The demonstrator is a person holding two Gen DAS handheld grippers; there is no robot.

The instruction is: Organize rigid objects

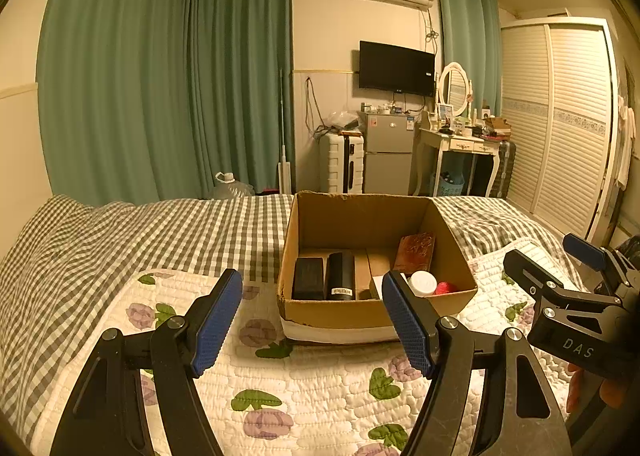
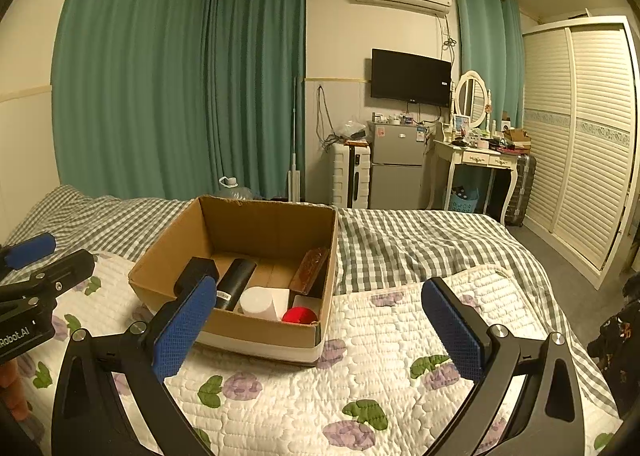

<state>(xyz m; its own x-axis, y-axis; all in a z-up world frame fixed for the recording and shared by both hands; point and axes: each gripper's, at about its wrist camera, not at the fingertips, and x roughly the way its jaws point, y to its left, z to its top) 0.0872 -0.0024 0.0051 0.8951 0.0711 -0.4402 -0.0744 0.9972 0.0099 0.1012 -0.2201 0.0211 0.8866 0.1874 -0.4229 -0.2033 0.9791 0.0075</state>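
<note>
An open cardboard box [image 1: 316, 310] stands on the bed; it also shows in the right wrist view [image 2: 256, 330]. Inside lie a black rectangular case [image 1: 308, 278], a black cylinder [image 1: 340, 276], a brown carved box [image 1: 415, 252] leaning on the right wall, a white jar [image 1: 423, 283] and a red round object [image 1: 446, 288]. The same cylinder [image 2: 236, 283], white jar [image 2: 260, 302], red object [image 2: 299, 315] and brown box [image 2: 310, 270] show in the right wrist view. My left gripper [image 1: 312, 326] is open and empty, just in front of the box. My right gripper [image 2: 320, 330] is open and empty, to the box's right.
A white quilt with purple flowers [image 1: 320, 388] covers the near bed over a grey checked sheet [image 1: 180, 232]. Beyond the bed stand a white suitcase [image 1: 342, 164], a small fridge [image 1: 389, 154], a dressing table [image 1: 460, 144] and a slatted wardrobe [image 1: 560, 116].
</note>
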